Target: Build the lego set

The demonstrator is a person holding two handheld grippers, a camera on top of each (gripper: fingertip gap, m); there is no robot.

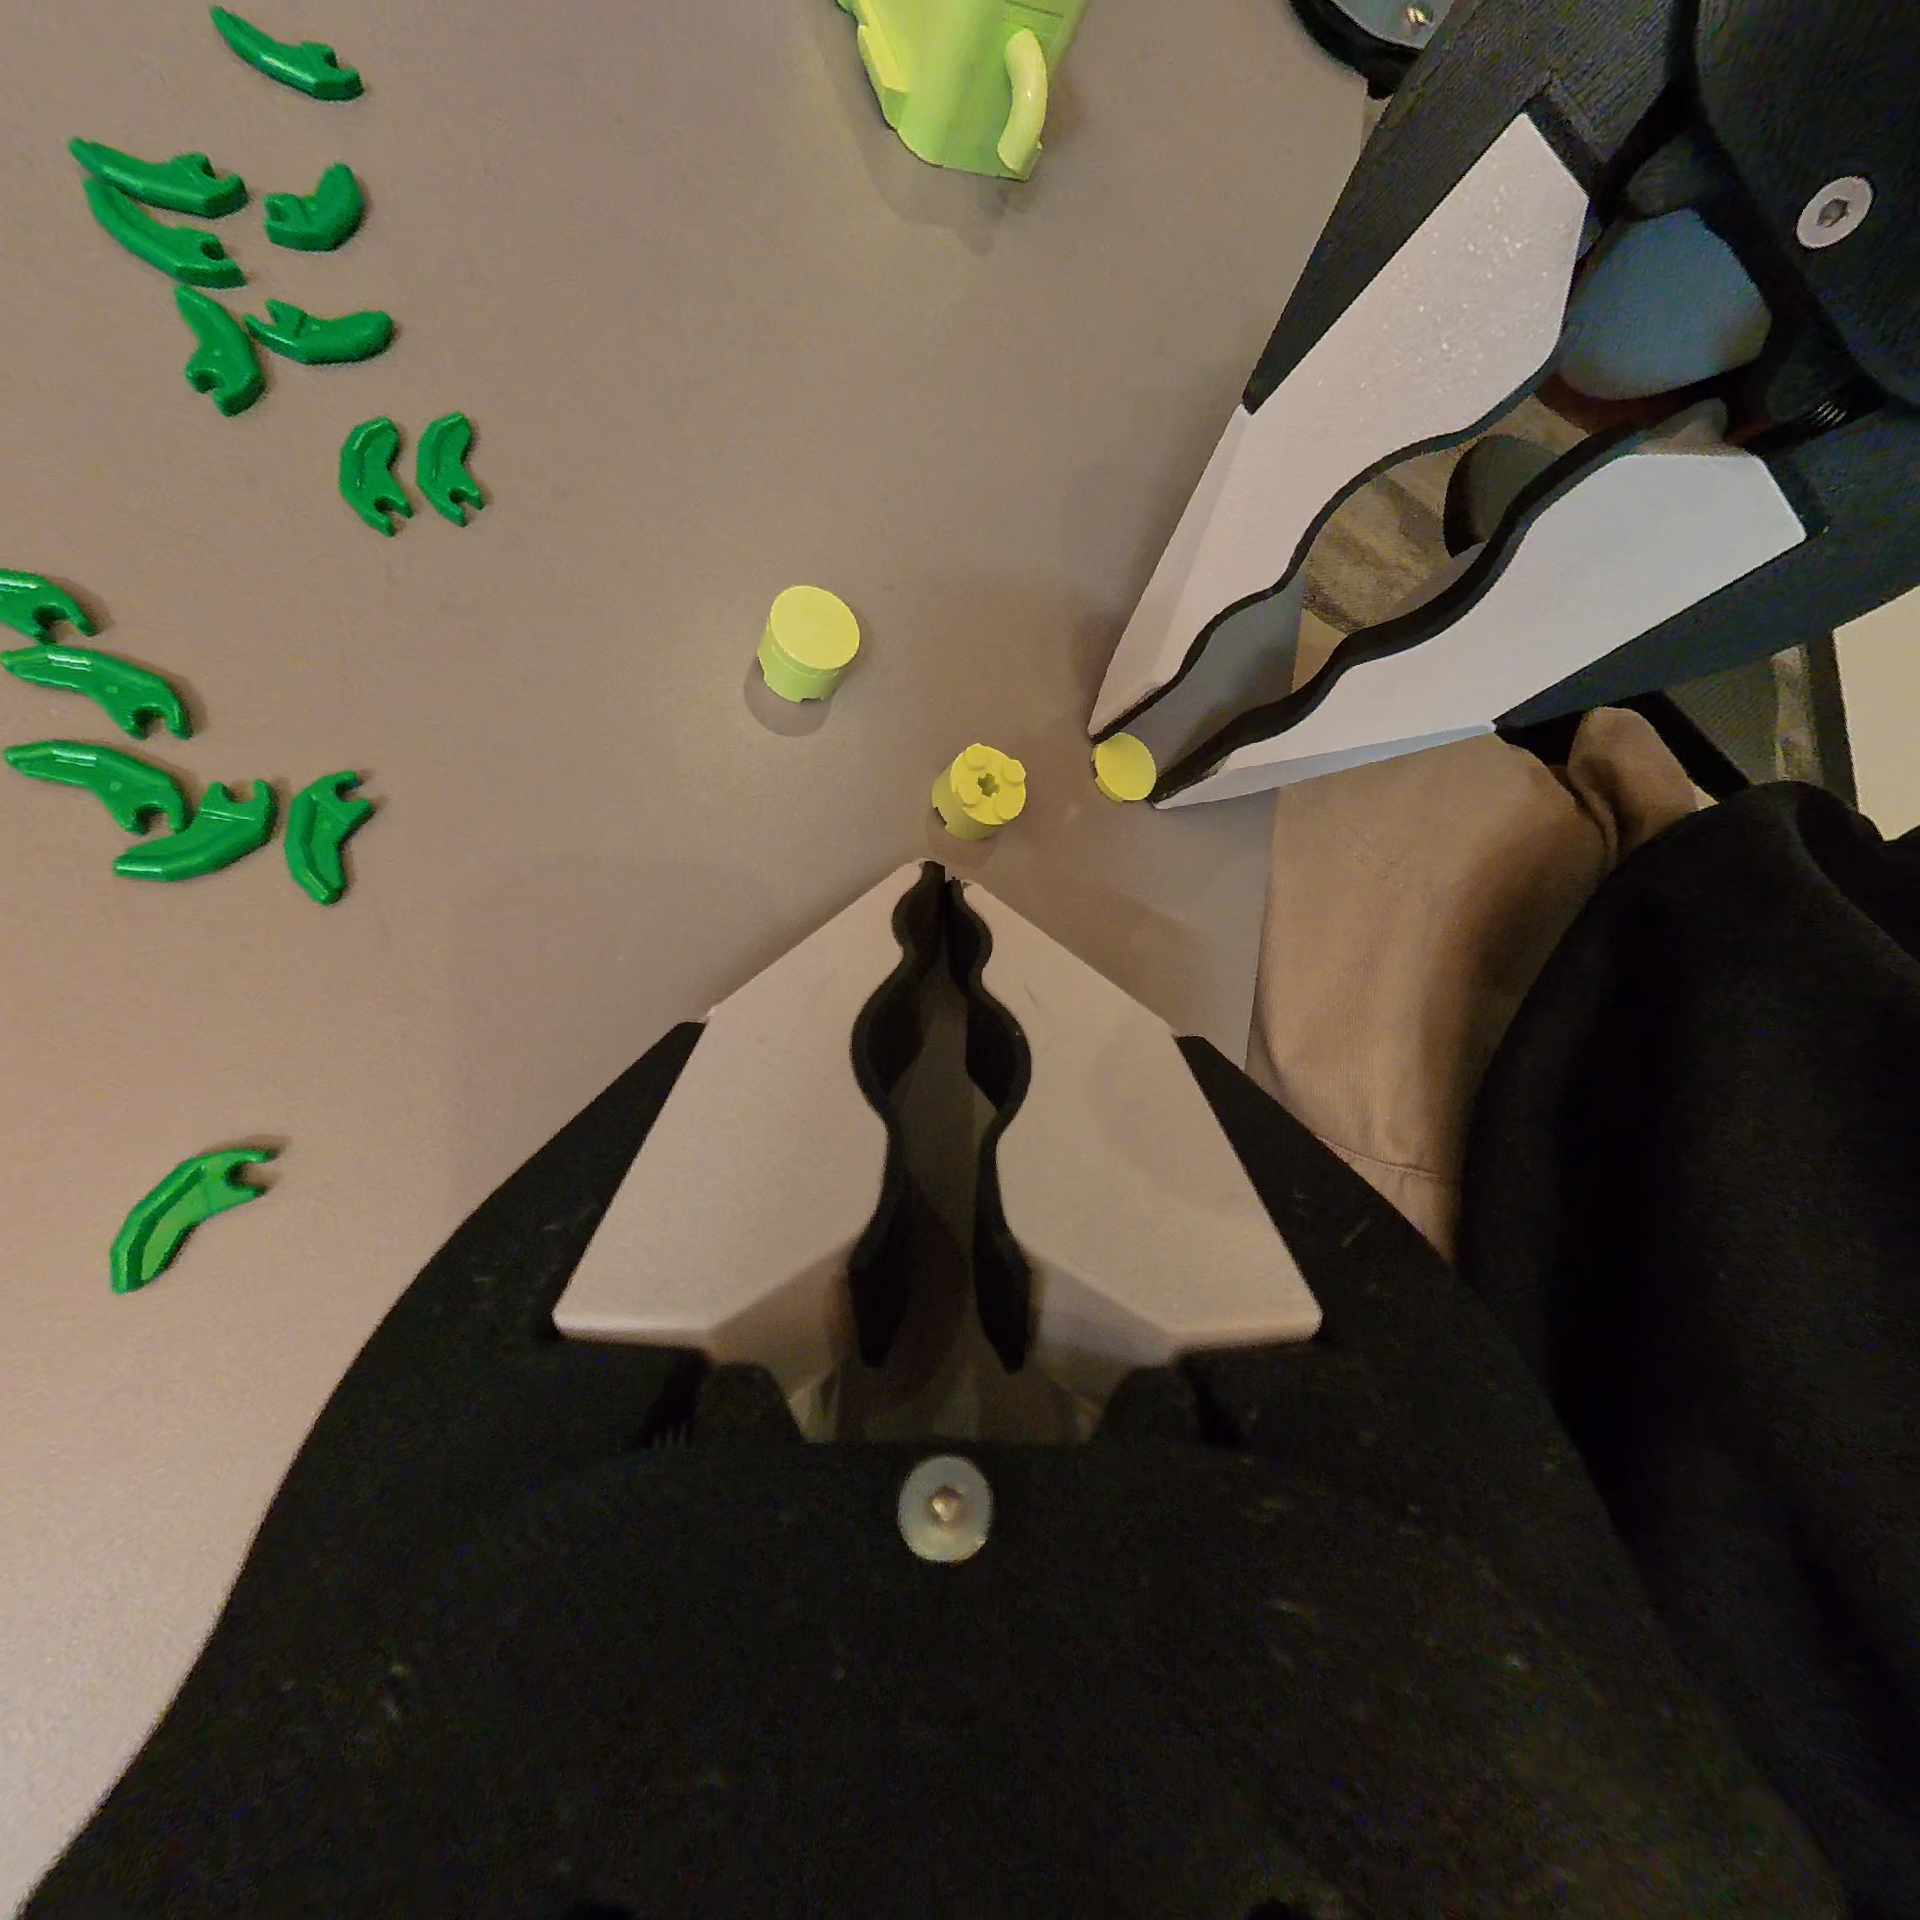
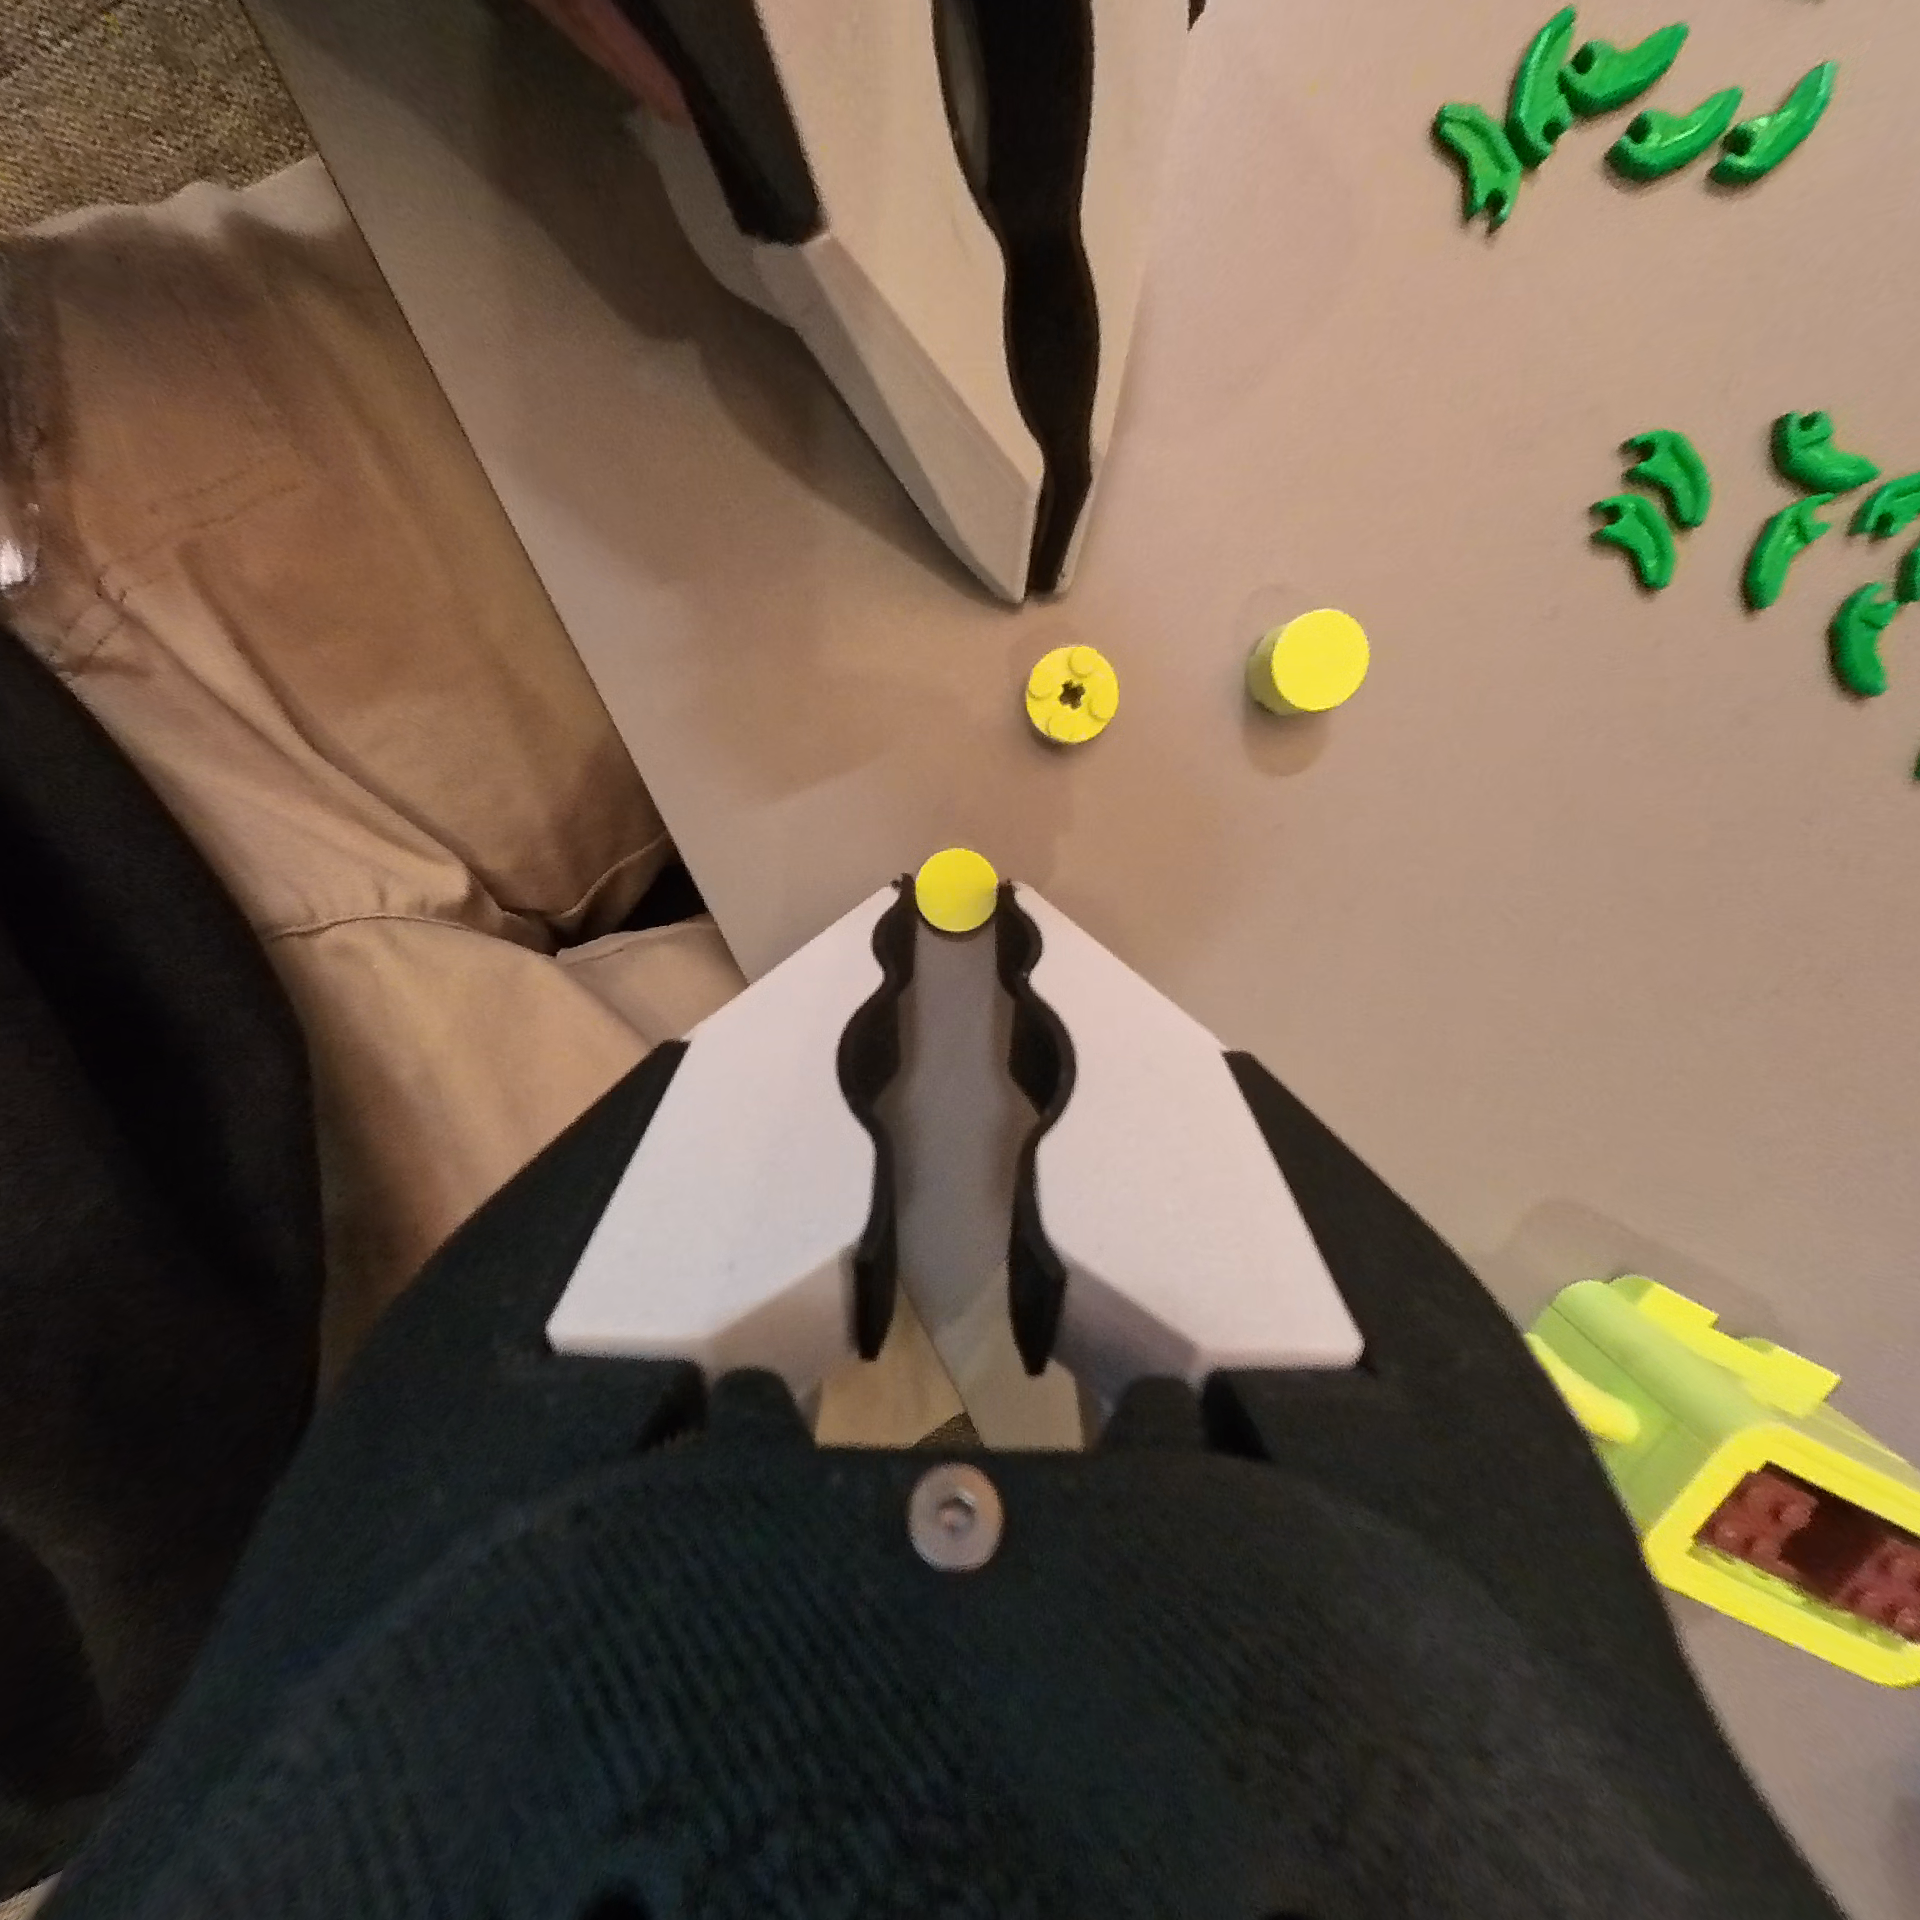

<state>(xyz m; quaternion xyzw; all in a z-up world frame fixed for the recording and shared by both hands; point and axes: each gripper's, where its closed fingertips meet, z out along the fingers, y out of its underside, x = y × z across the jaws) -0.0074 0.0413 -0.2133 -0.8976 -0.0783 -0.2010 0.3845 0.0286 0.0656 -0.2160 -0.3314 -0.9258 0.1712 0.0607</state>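
Right jaws pinch a yellow disc (image 2: 956, 888); left jaws closed, studded round brick (image 1: 979, 790) between.

Studded cylinder (image 2: 1071, 694) between both tongs

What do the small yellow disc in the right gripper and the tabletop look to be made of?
Small yellow disc: looks like moulded plastic, smooth with an even colour and crisp round edge. Tabletop: matte grey-beige, uniform and grainless, probably laminate, though I can't be sure.
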